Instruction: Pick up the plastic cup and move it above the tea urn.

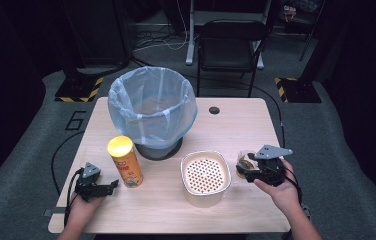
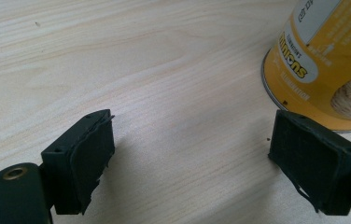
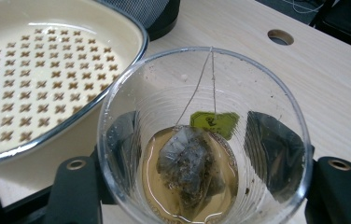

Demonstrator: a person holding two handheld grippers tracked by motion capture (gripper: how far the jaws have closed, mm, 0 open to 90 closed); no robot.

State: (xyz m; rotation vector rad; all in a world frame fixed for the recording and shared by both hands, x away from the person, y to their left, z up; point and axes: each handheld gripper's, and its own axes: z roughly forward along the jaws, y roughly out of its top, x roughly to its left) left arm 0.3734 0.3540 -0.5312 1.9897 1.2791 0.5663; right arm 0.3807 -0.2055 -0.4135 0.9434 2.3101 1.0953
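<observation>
The clear plastic cup (image 3: pixel 206 140) sits between the jaws of the right tool (image 3: pixel 201 168), pinched on both sides, the dark pads showing through its wall. A little brownish tea lies in its bottom with a wet tea bag (image 3: pixel 187 163) in it (the string runs up to the rim, and a small green tag (image 3: pixel 213 122) rests against the inner wall). In the high view the cup (image 1: pixel 246 161) is at the right side of the table (image 1: pixel 246 125), just to the right of the cream strainer basin (image 1: pixel 205 176), with the right tool (image 1: pixel 248 170) gripping it from the near side and the person's right hand (image 1: pixel 281 192) behind.

The basin's perforated insert (image 3: pixel 29 84) has a pattern of small cross-shaped holes, and its metal rim lies close beside the cup.

Farther left stands a yellow snack can (image 1: pixel 125 161) with a yellow lid, upright, just in front of the bin (image 1: pixel 152 107) lined with a pale blue bag. The left tool (image 1: pixel 107 187) rests low on the table near the can's base, its jaws spread wide with nothing between them; in the left gripper view the can (image 2: pixel 323 60) stands just beyond the right-hand jaw. A round cable hole (image 1: pixel 214 110) sits in the table's far edge.
</observation>
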